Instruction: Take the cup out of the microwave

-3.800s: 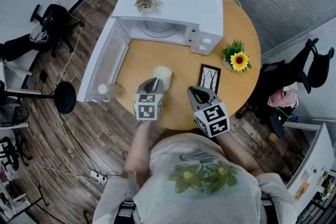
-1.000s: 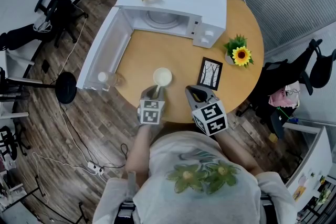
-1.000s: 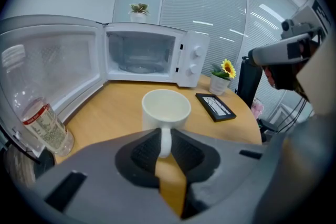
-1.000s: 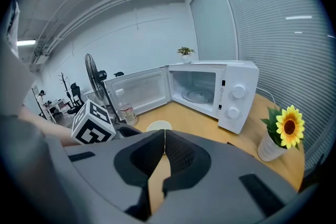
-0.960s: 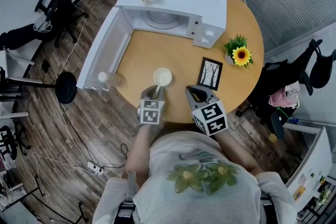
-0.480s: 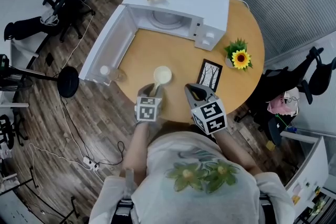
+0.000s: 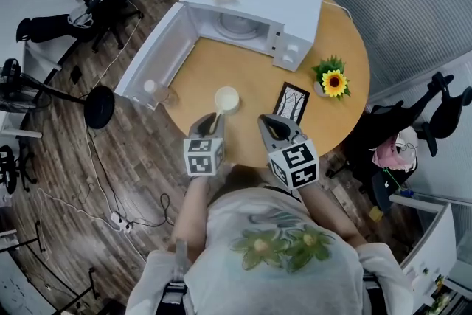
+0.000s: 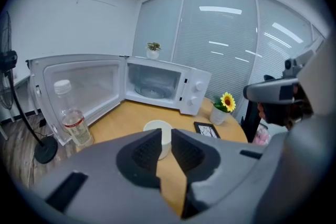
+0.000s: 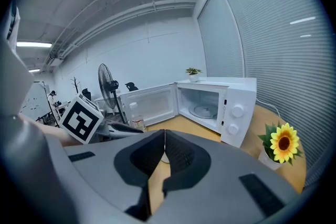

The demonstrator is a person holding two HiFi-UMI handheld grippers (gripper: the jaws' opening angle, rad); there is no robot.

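Observation:
The cream cup (image 7: 226,99) stands upright on the round wooden table (image 7: 254,74), outside the open white microwave (image 7: 254,11). My left gripper (image 7: 214,119) hangs just short of the cup on the near side, raised off the table. Its jaws are closing with only a narrow gap, and nothing is between them. In the left gripper view the cup (image 8: 154,126) shows beyond the left gripper (image 8: 166,137). My right gripper (image 7: 271,126) hovers to the cup's right, shut and empty; in its own view the right gripper (image 9: 164,139) has its pads touching.
The microwave door (image 7: 151,55) swings out to the left, with a clear bottle (image 7: 158,92) beside it. A framed picture (image 7: 293,102) and a potted sunflower (image 7: 333,82) sit at the right of the table. Office chairs and a fan stand on the floor around.
Both grippers have risen off the table, the left one more, pulling a little away from the cup. The cup has stayed where it stood.

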